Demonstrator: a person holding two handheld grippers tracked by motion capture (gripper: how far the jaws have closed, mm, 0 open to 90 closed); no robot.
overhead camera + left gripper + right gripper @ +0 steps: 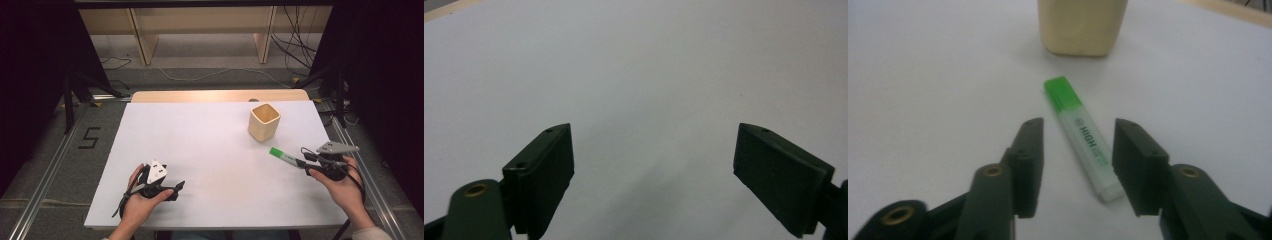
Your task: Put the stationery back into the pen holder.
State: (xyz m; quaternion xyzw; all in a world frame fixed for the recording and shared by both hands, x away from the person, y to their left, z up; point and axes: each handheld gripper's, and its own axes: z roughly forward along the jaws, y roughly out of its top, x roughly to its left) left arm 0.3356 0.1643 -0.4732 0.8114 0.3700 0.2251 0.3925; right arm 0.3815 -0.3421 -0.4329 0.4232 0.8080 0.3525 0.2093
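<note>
The right hand-held gripper sits near the right edge of the white desk, with a green highlighter lying between its two black jaws. The jaws stand partly spread, and a gap shows on either side of the pen's barrel, though near its pale rear end the barrel runs very close to one pad and I cannot be sure they are apart. The highlighter's green cap points toward a square wooden cup, which stands upright on the desk just beyond it. In the high view the highlighter juts out from the right hand-held gripper toward the cup. The left hand-held gripper rests at the desk's near left, jaws spread wide over bare desk.
</note>
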